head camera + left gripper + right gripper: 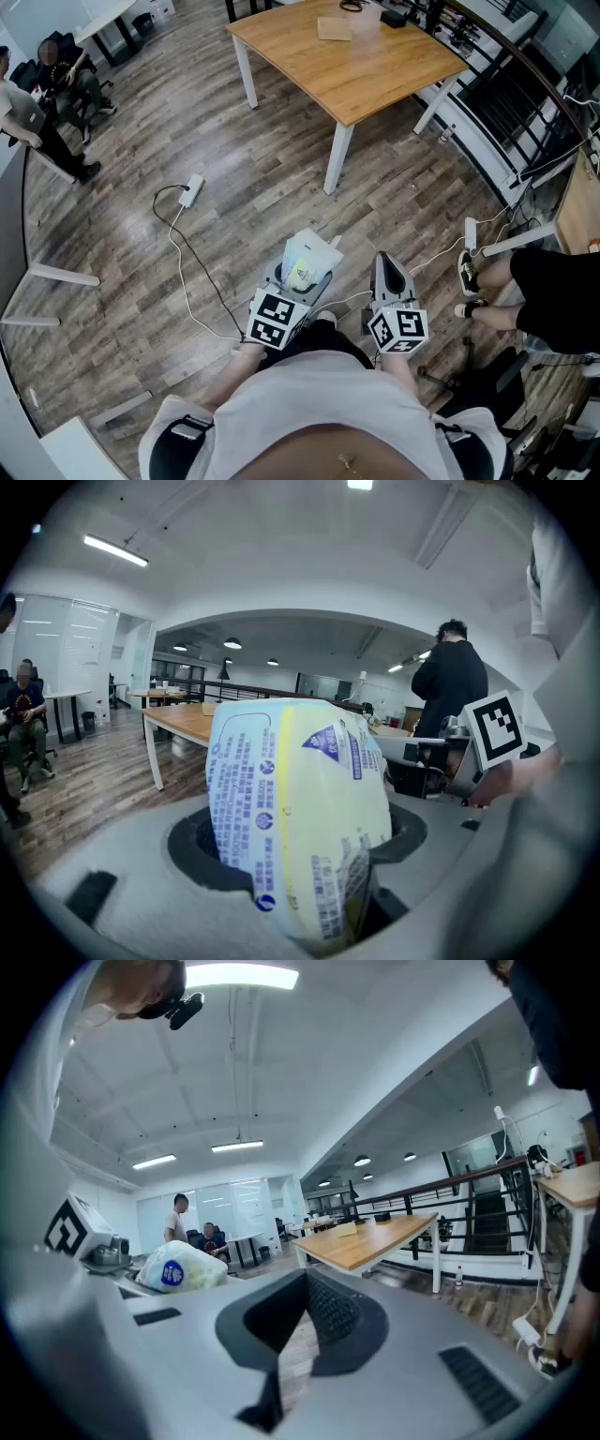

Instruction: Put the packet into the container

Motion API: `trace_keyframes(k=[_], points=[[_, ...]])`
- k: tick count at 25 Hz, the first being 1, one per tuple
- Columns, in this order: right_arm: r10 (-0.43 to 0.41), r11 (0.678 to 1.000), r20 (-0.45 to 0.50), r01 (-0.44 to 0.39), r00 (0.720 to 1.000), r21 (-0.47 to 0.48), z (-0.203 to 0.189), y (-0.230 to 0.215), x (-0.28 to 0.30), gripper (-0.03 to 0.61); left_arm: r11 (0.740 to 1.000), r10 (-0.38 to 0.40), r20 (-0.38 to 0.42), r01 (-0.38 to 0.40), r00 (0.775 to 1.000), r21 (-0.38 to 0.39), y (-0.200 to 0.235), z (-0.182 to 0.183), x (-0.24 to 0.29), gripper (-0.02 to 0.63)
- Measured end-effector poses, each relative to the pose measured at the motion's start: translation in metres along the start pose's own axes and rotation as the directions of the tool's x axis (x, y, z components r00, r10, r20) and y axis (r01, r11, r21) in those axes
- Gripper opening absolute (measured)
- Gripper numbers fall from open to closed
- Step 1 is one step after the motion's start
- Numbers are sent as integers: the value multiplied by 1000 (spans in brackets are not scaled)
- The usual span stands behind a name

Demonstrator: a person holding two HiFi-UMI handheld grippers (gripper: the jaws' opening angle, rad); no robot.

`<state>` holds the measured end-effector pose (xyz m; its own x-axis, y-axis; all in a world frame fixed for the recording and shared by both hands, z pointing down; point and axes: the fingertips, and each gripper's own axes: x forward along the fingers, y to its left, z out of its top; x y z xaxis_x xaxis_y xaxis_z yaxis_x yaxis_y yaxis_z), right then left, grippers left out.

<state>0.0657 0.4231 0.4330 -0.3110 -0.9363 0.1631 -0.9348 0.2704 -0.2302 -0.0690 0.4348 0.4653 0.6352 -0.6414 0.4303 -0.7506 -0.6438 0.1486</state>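
Note:
A white and pale-yellow packet (306, 262) with blue print stands upright between the jaws of my left gripper (302, 279), held low in front of the body. In the left gripper view the packet (300, 799) fills the middle, wedged in the left gripper (302, 874), whose jaws press on its sides. My right gripper (390, 270) hangs beside it at the right, jaws together and empty. From the right gripper view, the packet (183, 1267) shows at the left, past the right gripper (286, 1335). I cannot make out a container.
A wooden table (375, 75) on white legs stands ahead, with a flat tan item (334, 29) on it. A power strip (192, 190) and its cable trail over the wood floor. People (56, 89) are at far left; a seated person's legs (516, 281) at right.

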Motion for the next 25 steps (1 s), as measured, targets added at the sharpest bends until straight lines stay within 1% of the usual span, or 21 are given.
trace_keyframes(k=[6,12,16,19,25], points=[[0,1000,35,0,999,-2,11,-7,-14,11,998,-28,37,30,999,-58,-15,6,8,331],[19,1000,63,-19,998,10,14,-2,-20,11,998,-21,51,24,998,-50,-16,12,5,331],[38,999,85,-39,996,17,16,5,-18,11,998,-17,54,20,998,-65,-12,10,0,333],[38,999,95,-41,995,26,17,9,-17,11,997,-16,55,20,998,-69,-8,8,-4,332],[26,999,103,-29,994,31,11,15,-10,11,998,-26,57,28,998,-49,3,4,-5,333]])
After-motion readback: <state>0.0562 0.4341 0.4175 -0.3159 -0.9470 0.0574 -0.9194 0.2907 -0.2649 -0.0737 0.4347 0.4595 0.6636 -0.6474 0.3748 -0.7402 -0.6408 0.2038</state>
